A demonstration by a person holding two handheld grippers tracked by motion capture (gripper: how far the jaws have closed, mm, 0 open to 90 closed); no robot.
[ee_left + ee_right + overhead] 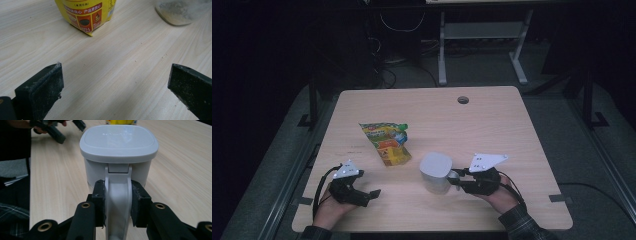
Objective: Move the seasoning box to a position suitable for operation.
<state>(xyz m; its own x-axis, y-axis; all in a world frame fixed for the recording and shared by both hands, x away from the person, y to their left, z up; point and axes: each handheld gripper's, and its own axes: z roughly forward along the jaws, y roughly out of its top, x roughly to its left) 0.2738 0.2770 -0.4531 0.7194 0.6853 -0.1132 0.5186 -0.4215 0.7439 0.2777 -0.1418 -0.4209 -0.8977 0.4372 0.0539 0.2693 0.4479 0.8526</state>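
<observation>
pads of the right gripper clench the handle of the lidded white plastic jug standing near the table's front edge, while the empty left gripper gapes, well left.

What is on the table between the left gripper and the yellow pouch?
Nothing: in the left gripper view, only bare wood lies between the open left gripper and the yellow pouch. The high view agrees.

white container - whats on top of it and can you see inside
A flat white lid sits on top of the white container and covers its whole mouth, so the inside is hidden. The right gripper clamps its handle. A yellow pouch lies behind it.
</observation>
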